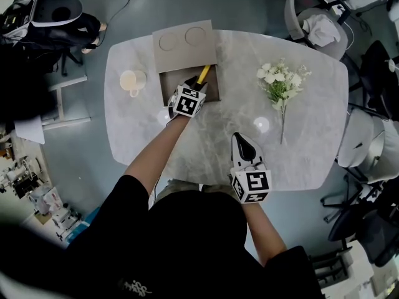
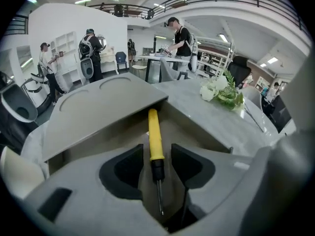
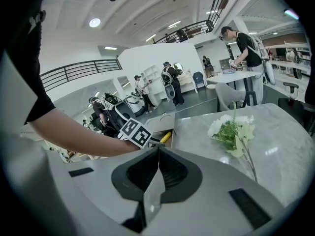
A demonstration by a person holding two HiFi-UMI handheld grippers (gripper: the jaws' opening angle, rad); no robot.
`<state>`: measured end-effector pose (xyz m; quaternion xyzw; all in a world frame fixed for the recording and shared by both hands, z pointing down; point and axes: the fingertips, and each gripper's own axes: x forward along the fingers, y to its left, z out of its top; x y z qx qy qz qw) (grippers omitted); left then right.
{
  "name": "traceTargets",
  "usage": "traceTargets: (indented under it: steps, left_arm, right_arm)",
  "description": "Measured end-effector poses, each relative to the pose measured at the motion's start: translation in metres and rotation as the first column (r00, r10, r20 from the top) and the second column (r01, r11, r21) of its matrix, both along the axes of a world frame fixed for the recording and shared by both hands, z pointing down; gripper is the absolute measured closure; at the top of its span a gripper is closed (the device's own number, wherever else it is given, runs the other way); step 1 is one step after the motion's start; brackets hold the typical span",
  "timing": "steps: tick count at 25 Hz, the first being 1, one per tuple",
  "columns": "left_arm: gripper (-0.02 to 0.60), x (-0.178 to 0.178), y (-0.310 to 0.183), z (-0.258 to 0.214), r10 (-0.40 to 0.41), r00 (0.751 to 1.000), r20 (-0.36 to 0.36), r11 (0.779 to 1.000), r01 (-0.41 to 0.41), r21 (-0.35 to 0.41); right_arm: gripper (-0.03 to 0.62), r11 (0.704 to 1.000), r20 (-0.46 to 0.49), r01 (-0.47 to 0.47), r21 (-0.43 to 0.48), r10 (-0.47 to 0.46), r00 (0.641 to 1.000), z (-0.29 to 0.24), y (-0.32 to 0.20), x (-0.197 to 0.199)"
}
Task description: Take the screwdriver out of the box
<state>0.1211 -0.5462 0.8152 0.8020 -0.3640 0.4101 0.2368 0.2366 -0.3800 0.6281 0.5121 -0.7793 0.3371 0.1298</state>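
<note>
Over the pale grey marble worktop, the head view shows a shallow brown cardboard box lying open, its lid folded back. The yellow-handled screwdriver lies inside the box. The left tongs reach down into the box at the screwdriver's near end. The right tongs sit well apart, nearer the person, over bare worktop. A cream mug stands left of the box, and a bunch of white flowers lies to the right.

From the left gripper view, the left tongs stand wide, the screwdriver between them on the box floor, a gap showing on each side.

From the right gripper view, the right tongs are closed together on nothing, and the flowers lie beyond them.
</note>
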Motion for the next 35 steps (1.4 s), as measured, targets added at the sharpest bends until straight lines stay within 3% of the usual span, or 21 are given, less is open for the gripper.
traceTargets:
  steps: [6,10,20,30,35]
  left_arm:
    - [0.411,0.002,0.003,-0.002,0.055,0.999,0.003,0.998,-0.054,-0.013]
    - [0.492,0.006,0.006,0.002,0.106,0.994,0.013,0.994,-0.106,0.002]
    - [0.494,-0.006,0.011,-0.007,0.116,0.993,0.032,0.993,-0.116,0.001]
    - [0.494,-0.001,0.031,-0.077,0.138,0.989,-0.061,0.981,-0.128,0.149]
    - [0.494,-0.011,0.06,-0.14,0.128,0.984,-0.122,0.97,-0.099,0.22]
  right_arm:
    - [0.582,1.0,-0.036,-0.026,0.012,0.027,0.999,0.003,-0.008,0.025]
    - [0.582,0.999,-0.04,-0.043,0.015,0.043,0.998,0.002,-0.01,0.032]
    - [0.582,0.999,-0.055,-0.048,0.01,0.049,0.997,0.0,0.006,0.042]
    - [0.582,0.993,-0.092,-0.095,0.067,0.101,0.991,-0.023,0.033,0.047]
    - [0.582,0.982,-0.082,-0.127,0.137,0.139,0.987,-0.051,0.053,0.036]
